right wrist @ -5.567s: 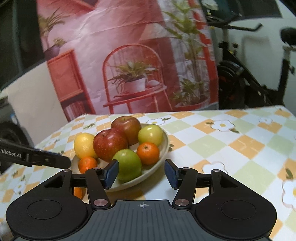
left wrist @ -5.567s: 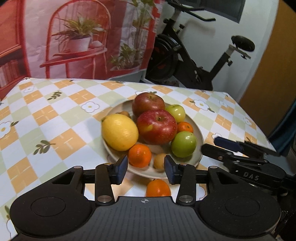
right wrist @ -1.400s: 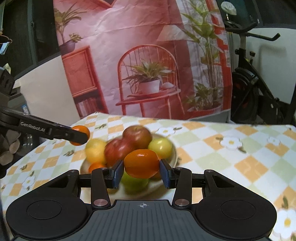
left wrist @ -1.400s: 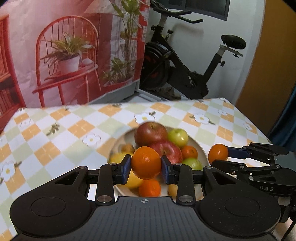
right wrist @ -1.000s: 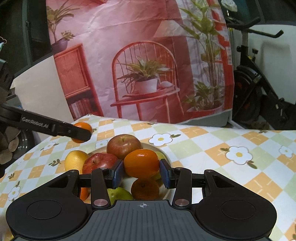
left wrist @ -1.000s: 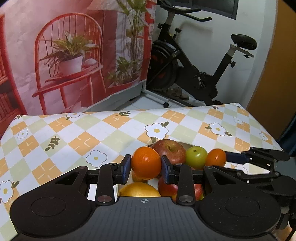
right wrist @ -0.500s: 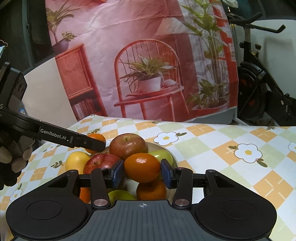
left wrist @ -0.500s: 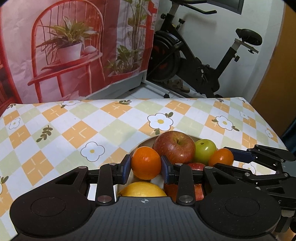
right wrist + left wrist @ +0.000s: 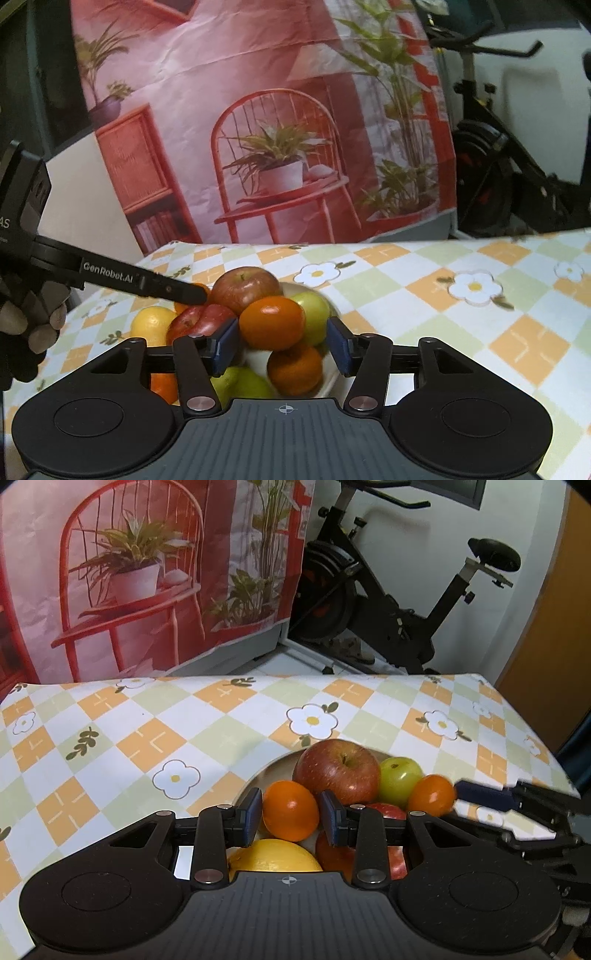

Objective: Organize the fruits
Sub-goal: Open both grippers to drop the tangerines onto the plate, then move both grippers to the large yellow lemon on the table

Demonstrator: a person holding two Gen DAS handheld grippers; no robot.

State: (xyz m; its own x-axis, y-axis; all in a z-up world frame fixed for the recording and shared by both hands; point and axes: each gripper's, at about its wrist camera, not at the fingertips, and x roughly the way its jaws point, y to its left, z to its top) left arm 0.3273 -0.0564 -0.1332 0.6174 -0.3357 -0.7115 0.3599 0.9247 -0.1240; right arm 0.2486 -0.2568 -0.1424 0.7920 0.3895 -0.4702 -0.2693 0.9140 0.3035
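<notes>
I see my left gripper point(image 9: 291, 814) pinching a small round orange mandarin point(image 9: 290, 810) between its two blue pads; both pads press on the fruit's sides. It hangs just over the near-left part of the pale round plate point(image 9: 258, 777), above a yellow lemon point(image 9: 275, 856) and just beside the big red apple point(image 9: 337, 771).

My right gripper point(image 9: 282, 345) has just been opening its jaws. A second orange mandarin point(image 9: 272, 322) sits between them, but a gap shows on the right side, between the fruit and the right pad, so the pads no longer pinch it. This mandarin rests on top of the pile, touching another mandarin point(image 9: 295, 367) below it and a green apple point(image 9: 314, 312) behind it. In the left wrist view it shows at the tip of the right gripper's dark fingers, beside that green apple point(image 9: 399, 781).

The plate stands on a tablecloth point(image 9: 166, 738) with orange, green and white checks and white flowers.
</notes>
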